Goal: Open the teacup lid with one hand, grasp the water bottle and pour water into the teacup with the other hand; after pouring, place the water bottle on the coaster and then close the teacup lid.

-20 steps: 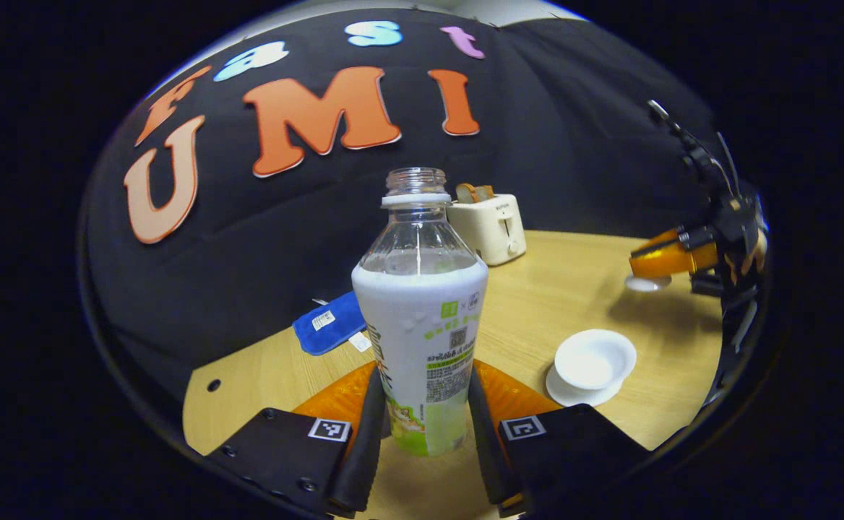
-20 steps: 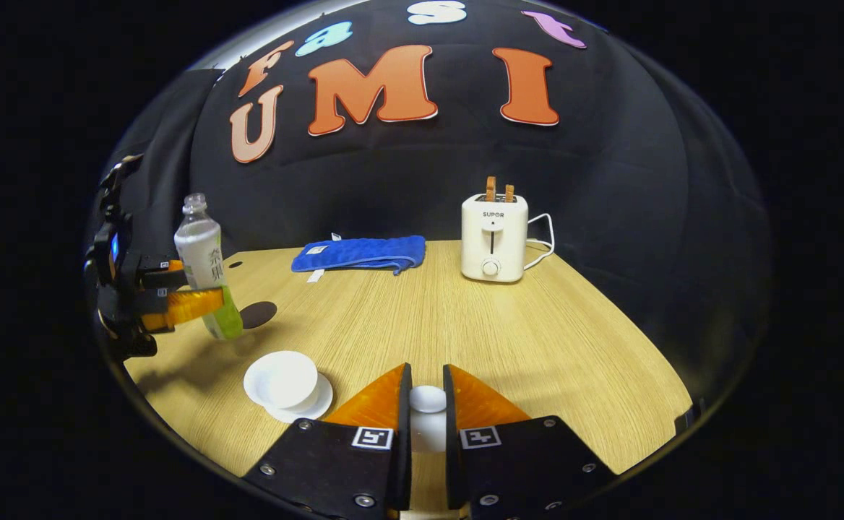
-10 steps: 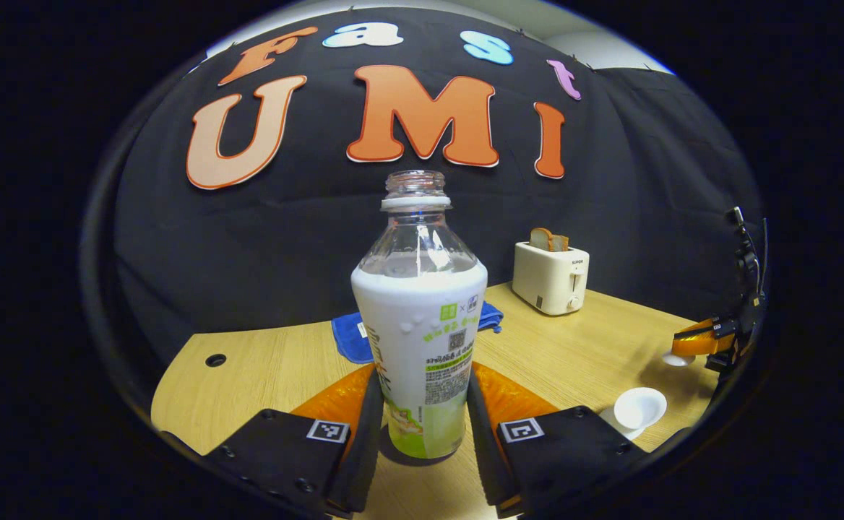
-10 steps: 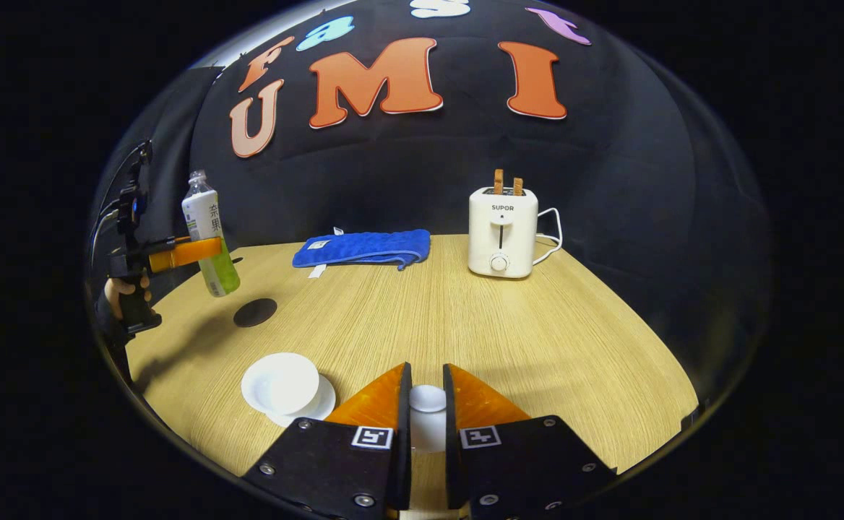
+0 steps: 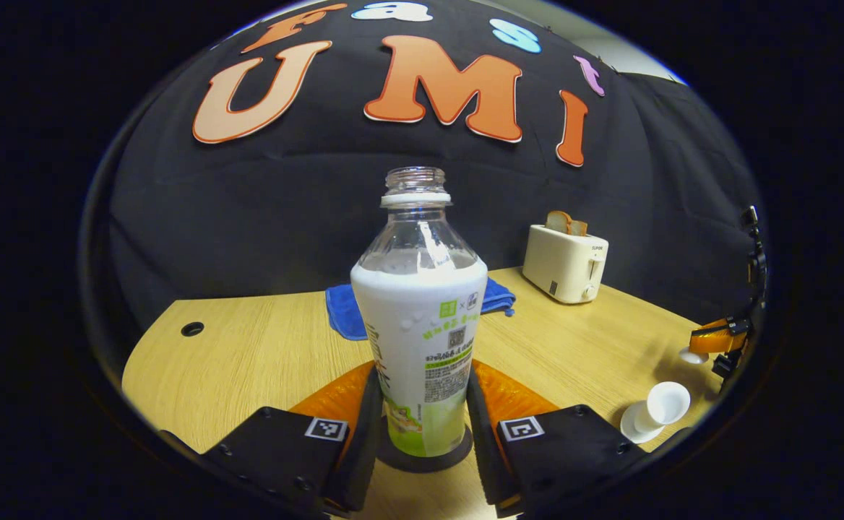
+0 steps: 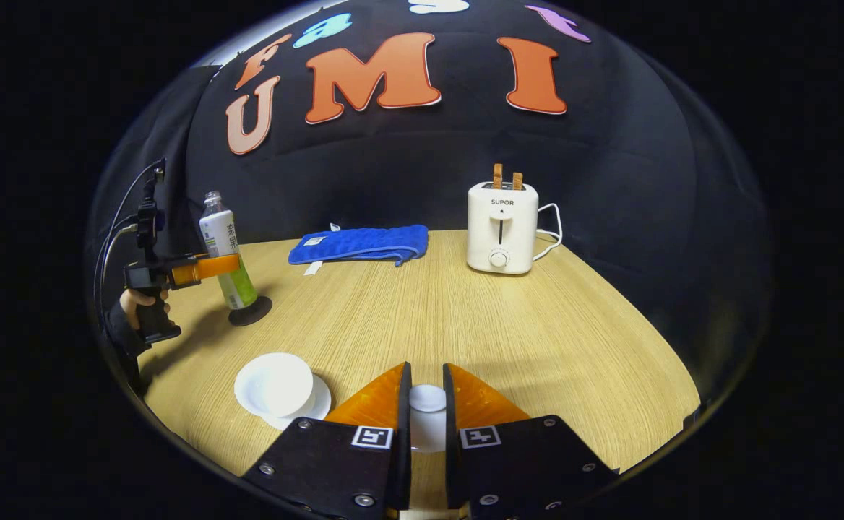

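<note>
Jaws: left gripper point(image 5: 422, 426) clamps bottle point(image 5: 420, 318) on coaster point(image 6: 250, 311); right gripper point(image 6: 426, 415) grips lid point(image 6: 427, 399). Next: release bottle, recap cup point(image 6: 274, 384).

The water bottle point(image 5: 419, 318) stands upright on the round dark coaster point(image 5: 425, 456), uncapped, clear at the shoulder, with a white and green label around its body. In the right gripper view, bottle point(image 6: 225, 249) and coaster point(image 6: 250, 312) sit at the far left of the tabletop point(image 6: 465, 325). The white teacup point(image 6: 274, 384) rests open on its saucer point(image 6: 312, 401), nearer, well apart from the bottle. The white teacup lid point(image 6: 428, 399) is held off the cup, to its right.
</note>
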The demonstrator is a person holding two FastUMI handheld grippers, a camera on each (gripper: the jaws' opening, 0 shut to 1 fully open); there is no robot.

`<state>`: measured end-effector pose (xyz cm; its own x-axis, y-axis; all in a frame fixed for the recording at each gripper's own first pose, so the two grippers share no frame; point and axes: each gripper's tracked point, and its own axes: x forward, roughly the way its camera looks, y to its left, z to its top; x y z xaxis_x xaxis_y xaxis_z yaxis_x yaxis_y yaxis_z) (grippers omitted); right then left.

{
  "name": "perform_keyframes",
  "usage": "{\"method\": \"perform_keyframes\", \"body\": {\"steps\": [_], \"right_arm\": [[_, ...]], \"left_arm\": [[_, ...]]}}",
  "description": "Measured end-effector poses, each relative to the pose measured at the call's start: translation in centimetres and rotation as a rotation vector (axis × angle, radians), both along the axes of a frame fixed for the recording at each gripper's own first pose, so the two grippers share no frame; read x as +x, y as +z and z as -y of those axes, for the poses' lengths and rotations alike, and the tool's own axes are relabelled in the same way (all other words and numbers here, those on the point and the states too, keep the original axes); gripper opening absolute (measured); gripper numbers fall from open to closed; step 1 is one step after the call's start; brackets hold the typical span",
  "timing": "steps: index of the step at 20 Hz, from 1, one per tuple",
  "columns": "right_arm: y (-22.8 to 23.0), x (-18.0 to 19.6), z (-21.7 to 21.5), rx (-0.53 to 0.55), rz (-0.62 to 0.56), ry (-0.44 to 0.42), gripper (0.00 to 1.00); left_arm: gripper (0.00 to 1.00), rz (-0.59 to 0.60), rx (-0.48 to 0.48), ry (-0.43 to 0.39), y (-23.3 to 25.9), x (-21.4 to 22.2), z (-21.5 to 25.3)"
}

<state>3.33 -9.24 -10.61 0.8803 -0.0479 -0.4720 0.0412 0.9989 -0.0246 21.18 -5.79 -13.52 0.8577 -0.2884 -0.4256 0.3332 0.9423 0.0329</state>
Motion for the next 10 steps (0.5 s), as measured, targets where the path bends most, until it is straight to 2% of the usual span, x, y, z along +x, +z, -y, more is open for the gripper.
{"method": "perform_keyframes", "body": {"steps": [10], "right_arm": [[-0.59, 0.30, -0.09, 0.005, -0.020, 0.005, 0.19]], "left_arm": [[0.63, -0.008, 0.003, 0.008, -1.20, 0.13, 0.03]]}}
